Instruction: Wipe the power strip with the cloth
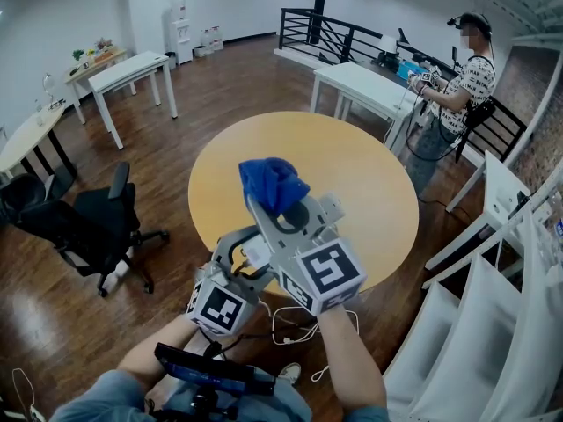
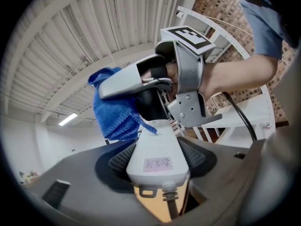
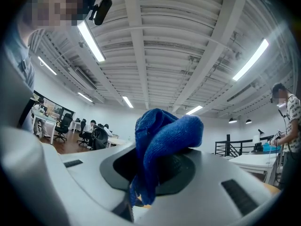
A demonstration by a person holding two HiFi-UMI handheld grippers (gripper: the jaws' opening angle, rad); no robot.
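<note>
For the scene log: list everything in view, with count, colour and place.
cloth: one, blue, bunched, held up.
power strip: one, white, held up next to the cloth.
round table: one, light wood, centre.
office chair: one, black, left of the round table.
white tables: several, around the room.
railing: one, black, far side.
person: one, standing far right.
left gripper: shut on the power strip.
right gripper: shut on the cloth.

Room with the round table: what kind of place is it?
Most likely an open-plan office: white desks, a black swivel chair, and people seated at more desks under long ceiling lights.
</note>
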